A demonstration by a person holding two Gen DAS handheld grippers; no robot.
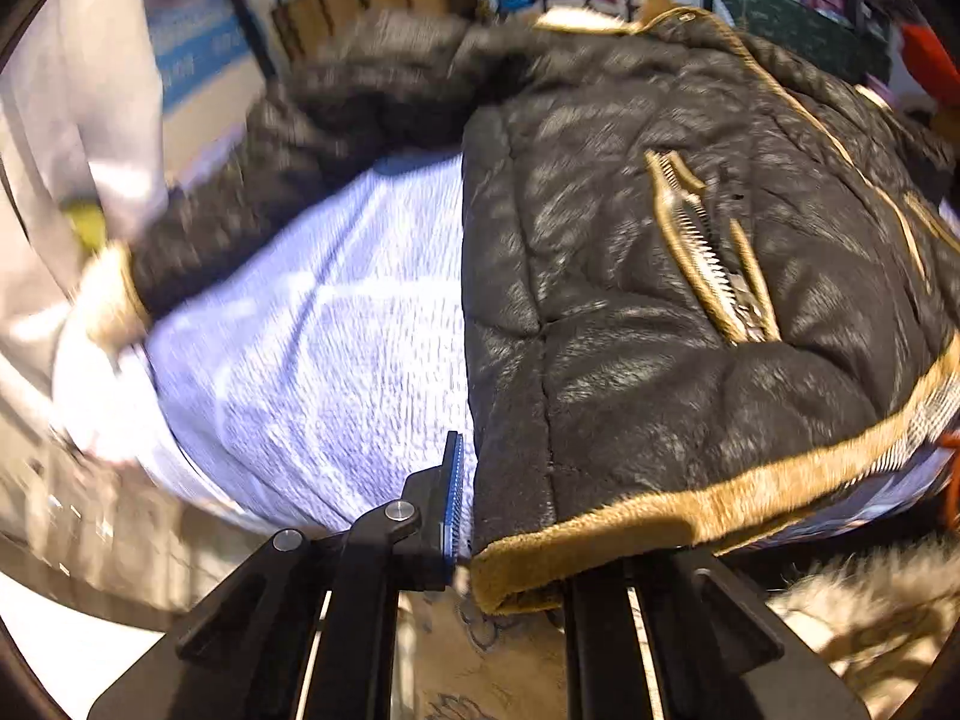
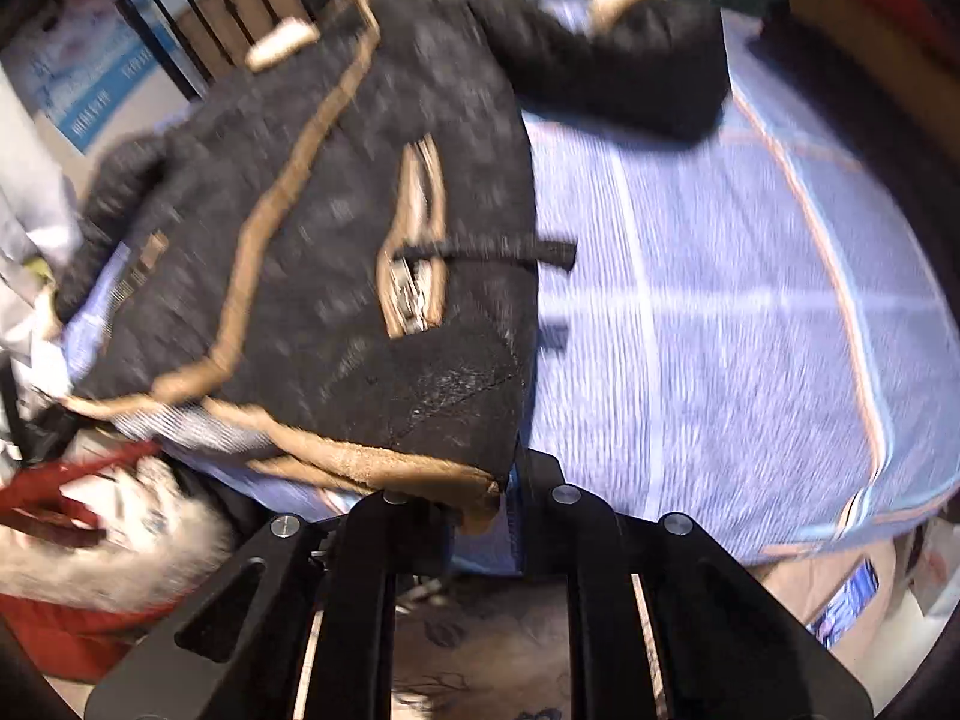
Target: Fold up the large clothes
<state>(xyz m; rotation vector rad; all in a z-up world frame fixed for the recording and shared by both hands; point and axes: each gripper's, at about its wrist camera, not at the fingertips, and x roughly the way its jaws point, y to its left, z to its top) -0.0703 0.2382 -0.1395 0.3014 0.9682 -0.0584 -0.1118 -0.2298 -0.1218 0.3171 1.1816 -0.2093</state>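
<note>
Dark jacket [image 1: 690, 300] spread on the blue checked bed [image 2: 720, 300]. The left tool [image 1: 474, 516] is clamped on one tan-trimmed hem corner, the right tool [image 2: 498, 498] on the other. To fold well, lift both corners evenly, keep the hem taut, and lay it squarely toward the collar.
</note>
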